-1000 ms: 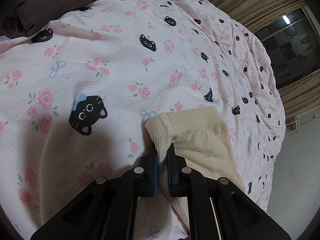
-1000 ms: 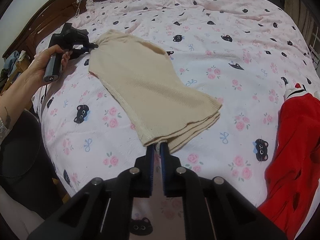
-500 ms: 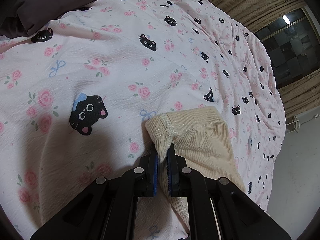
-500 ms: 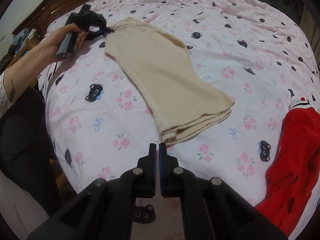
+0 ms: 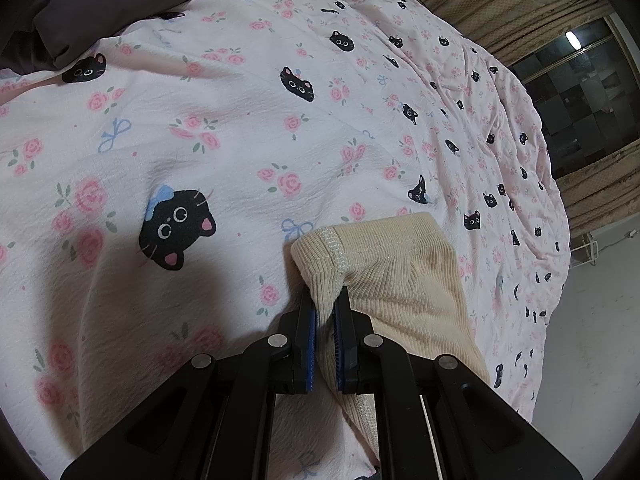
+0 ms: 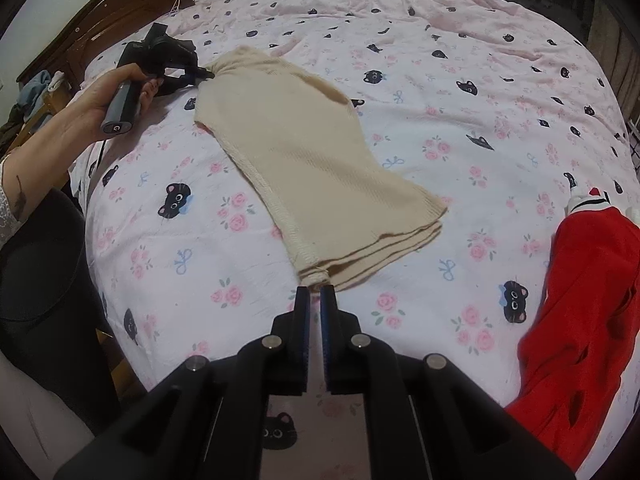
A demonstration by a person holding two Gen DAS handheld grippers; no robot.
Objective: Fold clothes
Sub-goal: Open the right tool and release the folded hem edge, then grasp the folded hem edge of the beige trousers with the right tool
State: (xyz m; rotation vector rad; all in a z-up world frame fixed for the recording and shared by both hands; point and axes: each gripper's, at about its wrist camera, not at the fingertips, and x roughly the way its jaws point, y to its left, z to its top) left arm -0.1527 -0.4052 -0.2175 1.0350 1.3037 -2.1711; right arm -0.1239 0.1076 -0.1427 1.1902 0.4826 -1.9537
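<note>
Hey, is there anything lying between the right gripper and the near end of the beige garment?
Nothing visible. The right gripper, its jaws opening and empty, sits just short of the beige garment's near corner, with only bare bedsheet between. The red garment lies off to the side.

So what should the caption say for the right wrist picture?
Right gripper opening just short of a folded beige garment on the cat-print bedspread, left gripper pinching its far end.

Beige top [image 6: 312,160], pink cat-print sheet [image 6: 460,92]
</note>
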